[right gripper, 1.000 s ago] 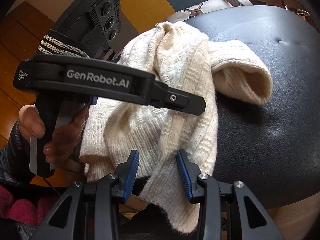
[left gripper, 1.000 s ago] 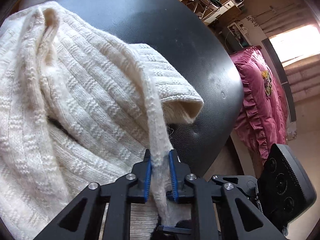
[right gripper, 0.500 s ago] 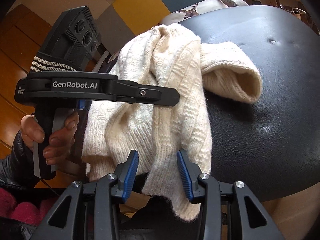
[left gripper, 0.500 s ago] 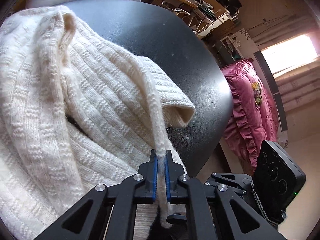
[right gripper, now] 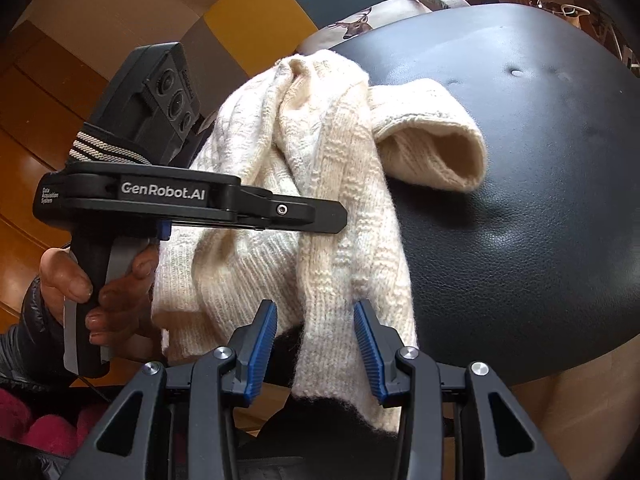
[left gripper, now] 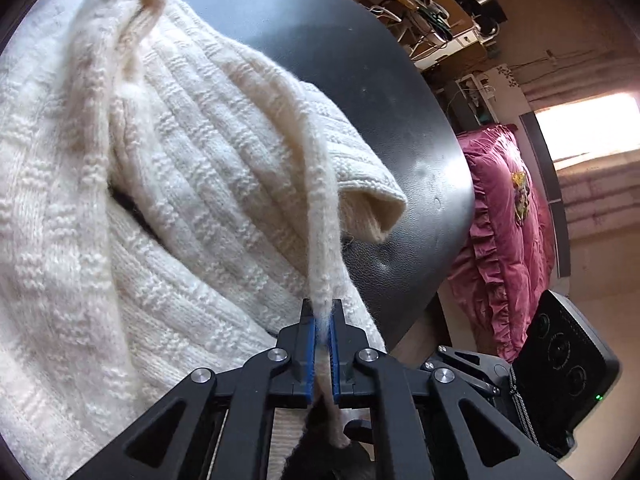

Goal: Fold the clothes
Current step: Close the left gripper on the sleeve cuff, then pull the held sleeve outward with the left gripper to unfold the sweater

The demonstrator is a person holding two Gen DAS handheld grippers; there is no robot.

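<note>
Spreading under everything is a black padded leather table [right gripper: 520, 208], round-edged and dimpled. On its near-left part lies a cream knitted sweater [left gripper: 140, 200], bunched in loose folds; in the right wrist view its long axis runs from the table's near edge, where its lower end hangs over, up and away toward a peak of gathered knit. One sleeve cuff [right gripper: 444, 156] lies off to the right, its open mouth facing the right wrist camera. The left gripper [left gripper: 321, 344] pinches a raised ridge of the knit between its blue pads, jaws nearly together; a bare hand [right gripper: 96, 284] holds its handle. The right gripper [right gripper: 316, 354] stands wide apart, its pads either side of the hanging end, neither plainly touching it.
</note>
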